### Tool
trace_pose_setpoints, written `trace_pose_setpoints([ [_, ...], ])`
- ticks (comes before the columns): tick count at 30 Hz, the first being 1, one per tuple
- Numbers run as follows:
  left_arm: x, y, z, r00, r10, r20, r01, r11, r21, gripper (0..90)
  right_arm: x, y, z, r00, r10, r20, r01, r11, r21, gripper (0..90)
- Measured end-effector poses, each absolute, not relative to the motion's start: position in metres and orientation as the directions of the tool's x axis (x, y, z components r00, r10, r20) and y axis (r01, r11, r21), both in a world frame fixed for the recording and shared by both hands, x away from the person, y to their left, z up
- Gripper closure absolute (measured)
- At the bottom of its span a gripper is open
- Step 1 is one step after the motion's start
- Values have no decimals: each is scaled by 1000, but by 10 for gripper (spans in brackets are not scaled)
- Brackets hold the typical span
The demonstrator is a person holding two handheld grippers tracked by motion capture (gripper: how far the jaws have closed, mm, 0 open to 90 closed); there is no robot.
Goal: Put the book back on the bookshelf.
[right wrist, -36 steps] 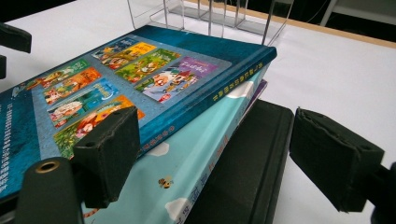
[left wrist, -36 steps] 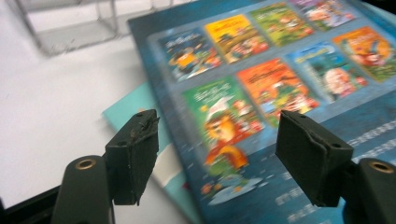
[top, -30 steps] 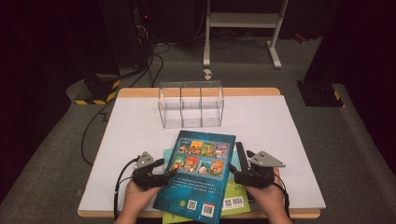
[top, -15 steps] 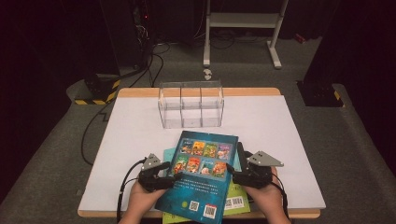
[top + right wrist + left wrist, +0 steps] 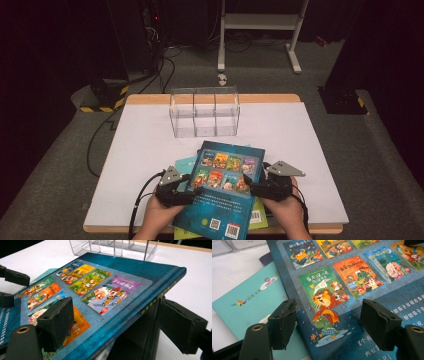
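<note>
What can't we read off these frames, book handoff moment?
- Books under the blue book: the high view leaves just teal and green edges, so their count is hidden.
- Blue book's near end: cut off by the high view's bottom edge.
- Right tongs: whether the pads press on the book's edge is unclear.
- Clear organizer: contents too small and see-through in the high view.

Chinese titles on blue book (image 5: 352, 290) back cover, QR codes (image 5: 223, 227) below
</note>
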State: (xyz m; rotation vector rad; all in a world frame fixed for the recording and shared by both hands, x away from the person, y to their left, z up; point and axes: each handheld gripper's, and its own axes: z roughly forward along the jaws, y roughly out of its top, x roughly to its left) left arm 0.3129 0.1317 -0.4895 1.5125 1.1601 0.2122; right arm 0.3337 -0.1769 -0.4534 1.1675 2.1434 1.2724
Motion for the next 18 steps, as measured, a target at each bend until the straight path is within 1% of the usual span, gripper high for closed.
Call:
trace_pose_setpoints([
  [5,313,131,-489,498,742,-450,534,147,833,296,335,-177,-455,-582,806,107,474,230,850,153],
  [10,315,129,-489,498,739,-454,531,154,833,317,339,-177,-451,-569,816,102,480,228,847,191],
  [14,321,122,-487,517,728,-450,525,145,839,331,356,-183,-447,-550,830,93,481,224,847,216],
  [15,321,122,-487,517,728,-450,525,145,839,333,356,-183,-447,-550,830,93,481,224,847,216],
  [16,324,119,-486,516,730,-447,521,146,841,333,370,-186,-444,-555,826,102,497,230,837,211],
  [18,324,121,-486,510,728,-458,527,156,836,329,374,-186,-442,-557,825,100,513,247,822,193],
])
